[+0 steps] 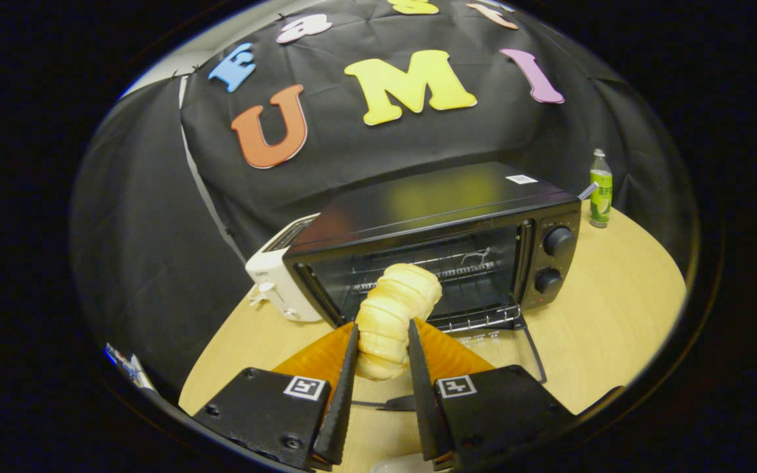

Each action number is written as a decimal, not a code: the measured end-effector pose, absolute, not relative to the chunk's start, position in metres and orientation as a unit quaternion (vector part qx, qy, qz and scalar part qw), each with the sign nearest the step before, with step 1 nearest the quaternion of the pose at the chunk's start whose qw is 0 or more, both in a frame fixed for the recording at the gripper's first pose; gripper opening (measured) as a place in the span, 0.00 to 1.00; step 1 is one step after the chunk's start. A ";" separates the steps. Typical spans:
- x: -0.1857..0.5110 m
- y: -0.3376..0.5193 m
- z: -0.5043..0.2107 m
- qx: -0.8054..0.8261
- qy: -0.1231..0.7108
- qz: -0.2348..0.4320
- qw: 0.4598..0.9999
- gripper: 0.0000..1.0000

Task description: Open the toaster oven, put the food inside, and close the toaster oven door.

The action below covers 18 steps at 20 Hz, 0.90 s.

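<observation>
Gripper pinches a ridged bread roll between both fingers, above an orange plate. Just beyond, the toaster oven stands open on the wooden table; white toaster at its left.

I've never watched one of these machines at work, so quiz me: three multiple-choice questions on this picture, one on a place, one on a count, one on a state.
1. Where is the bread roll?
A. on the oven rack
B. between the claw's fingers
C. beside the bottle

2. How many knobs does the toaster oven have?
A. one
B. two
C. four

3. The oven door is:
A. open, folded down
B. shut
C. missing

Answers: B, both fingers of the claw press its sides; B, two round knobs sit stacked on its right panel; A, the rack and inside are exposed.
</observation>
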<state>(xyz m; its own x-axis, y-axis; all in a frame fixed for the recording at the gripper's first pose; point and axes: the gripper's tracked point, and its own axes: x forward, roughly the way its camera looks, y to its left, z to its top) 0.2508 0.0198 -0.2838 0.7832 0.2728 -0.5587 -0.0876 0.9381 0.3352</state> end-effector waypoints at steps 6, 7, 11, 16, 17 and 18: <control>0.313 0.018 -0.313 0.155 0.327 0.067 0.930 0.48; 0.324 0.018 -0.318 0.161 0.330 0.066 0.928 0.48; 0.347 0.017 -0.335 0.168 0.334 0.058 0.926 0.50; 0.353 0.012 -0.341 0.172 0.330 0.050 0.927 0.60; 0.352 0.008 -0.338 0.168 0.328 0.048 0.928 0.64; 0.350 0.007 -0.336 0.168 0.325 0.045 0.930 0.71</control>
<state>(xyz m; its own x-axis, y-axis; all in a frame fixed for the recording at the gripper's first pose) 0.3499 0.0069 -0.3360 0.7853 0.1918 -0.5887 0.0259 0.9398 0.3408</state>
